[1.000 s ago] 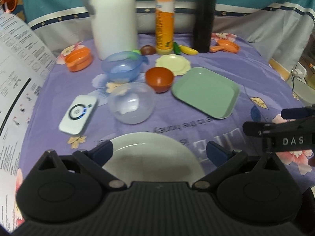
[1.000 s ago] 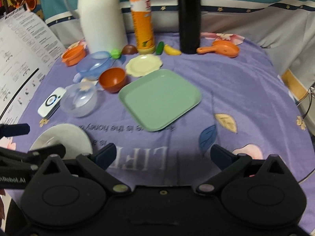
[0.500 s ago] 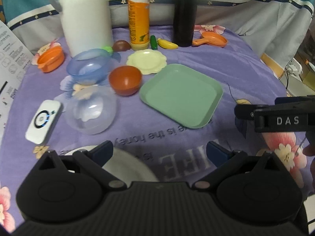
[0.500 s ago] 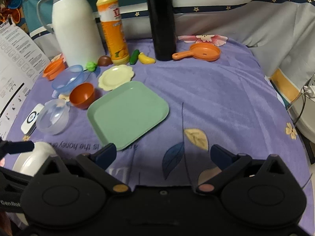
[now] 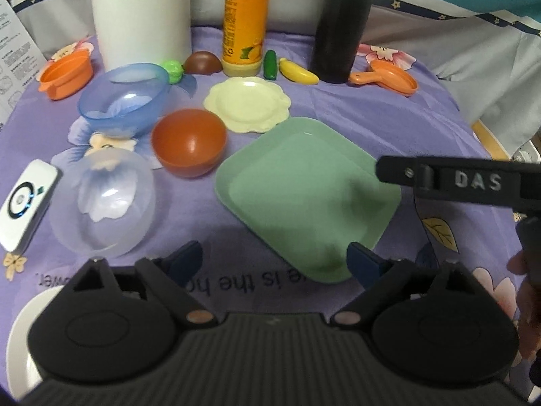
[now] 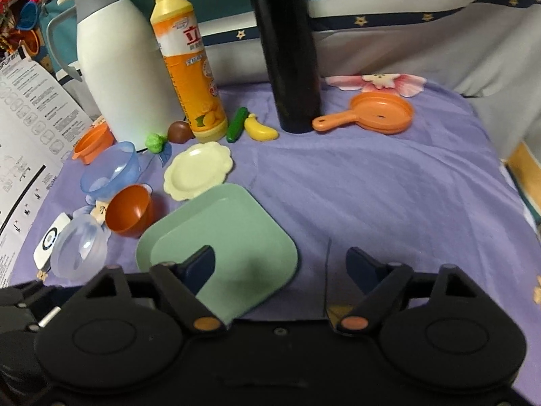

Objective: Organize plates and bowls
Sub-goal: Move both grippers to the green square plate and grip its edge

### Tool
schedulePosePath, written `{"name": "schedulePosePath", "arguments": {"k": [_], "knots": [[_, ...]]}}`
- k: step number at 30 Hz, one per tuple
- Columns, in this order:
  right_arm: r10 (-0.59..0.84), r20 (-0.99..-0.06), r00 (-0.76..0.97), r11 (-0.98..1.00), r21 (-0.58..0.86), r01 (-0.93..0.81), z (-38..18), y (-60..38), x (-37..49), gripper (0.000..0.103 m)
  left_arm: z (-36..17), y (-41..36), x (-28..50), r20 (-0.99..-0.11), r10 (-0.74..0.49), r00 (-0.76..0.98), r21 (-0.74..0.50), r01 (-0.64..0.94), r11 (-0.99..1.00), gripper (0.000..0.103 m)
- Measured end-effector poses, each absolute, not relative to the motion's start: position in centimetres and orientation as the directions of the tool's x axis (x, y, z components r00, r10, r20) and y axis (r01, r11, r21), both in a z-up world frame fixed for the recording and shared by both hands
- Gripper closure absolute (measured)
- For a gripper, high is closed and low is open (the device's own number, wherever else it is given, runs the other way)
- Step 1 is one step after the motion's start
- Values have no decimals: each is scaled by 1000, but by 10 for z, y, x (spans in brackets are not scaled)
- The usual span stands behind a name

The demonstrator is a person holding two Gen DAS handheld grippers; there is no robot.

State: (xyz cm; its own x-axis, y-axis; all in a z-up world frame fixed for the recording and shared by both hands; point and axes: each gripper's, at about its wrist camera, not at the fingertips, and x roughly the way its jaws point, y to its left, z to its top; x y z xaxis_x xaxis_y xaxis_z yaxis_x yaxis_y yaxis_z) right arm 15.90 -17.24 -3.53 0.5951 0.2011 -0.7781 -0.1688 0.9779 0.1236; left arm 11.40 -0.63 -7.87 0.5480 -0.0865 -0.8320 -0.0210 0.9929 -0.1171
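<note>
My left claw (image 5: 274, 258) and right claw (image 6: 280, 262) have just been closing a bit but stay wide, holding nothing. The green plate (image 5: 304, 193) lies just ahead of both.

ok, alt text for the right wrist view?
Open right hand-held gripper, jaws just narrowing and empty, above the near corner of a green square plate on a purple cloth; bowls left, bottles behind.
</note>
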Motion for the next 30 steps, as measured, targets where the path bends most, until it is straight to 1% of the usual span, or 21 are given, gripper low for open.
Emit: {"name": "schedulePosePath", "arguments": {"k": [6, 10, 11, 12, 14, 16, 18, 19, 22, 25, 28, 30], "knots": [[239, -784, 573, 966, 131, -223, -48, -165, 189, 38, -91, -8, 125, -841, -95, 533, -133, -34, 991, 25], [261, -796, 547, 957, 136, -258, -58, -159, 204, 50, -92, -6, 129, -832, -92, 547, -135, -38, 990, 28], [267, -799, 539, 954, 138, -268, -61, -157, 208, 52, -92, -6, 131, -830, -95, 549, -139, -38, 990, 31], [276, -800, 533, 950, 144, -277, -63, -156, 210, 58, -92, -6, 132, -829, -98, 551, -141, -36, 989, 35], [307, -799, 517, 940, 170, -296, -66, -154, 215, 62, -91, -7, 134, -826, -100, 555, -140, -31, 990, 43], [316, -799, 511, 936, 175, -305, -69, -154, 219, 67, -91, -6, 134, -824, -96, 559, -139, -36, 990, 46], [317, -802, 507, 936, 179, -303, -72, -155, 223, 70, -91, -5, 134, -820, -96, 565, -139, -33, 990, 55], [316, -804, 504, 937, 181, -298, -74, -157, 225, 70, -91, -4, 134, -818, -99, 567, -142, -31, 989, 56], [327, -798, 506, 934, 191, -302, -76, -160, 228, 70, -91, -3, 134, -816, -108, 568, -149, -27, 988, 55], [330, -794, 511, 929, 177, -325, -77, -158, 228, 70, -92, -7, 134, -815, -104, 571, -137, -14, 991, 49], [312, -791, 526, 933, 149, -329, -77, -155, 223, 70, -93, -11, 131, -812, -86, 578, -110, -6, 994, 50], [282, -798, 533, 939, 117, -322, -75, -151, 216, 70, -92, -11, 131, -814, -63, 577, -84, -9, 996, 62]]}}
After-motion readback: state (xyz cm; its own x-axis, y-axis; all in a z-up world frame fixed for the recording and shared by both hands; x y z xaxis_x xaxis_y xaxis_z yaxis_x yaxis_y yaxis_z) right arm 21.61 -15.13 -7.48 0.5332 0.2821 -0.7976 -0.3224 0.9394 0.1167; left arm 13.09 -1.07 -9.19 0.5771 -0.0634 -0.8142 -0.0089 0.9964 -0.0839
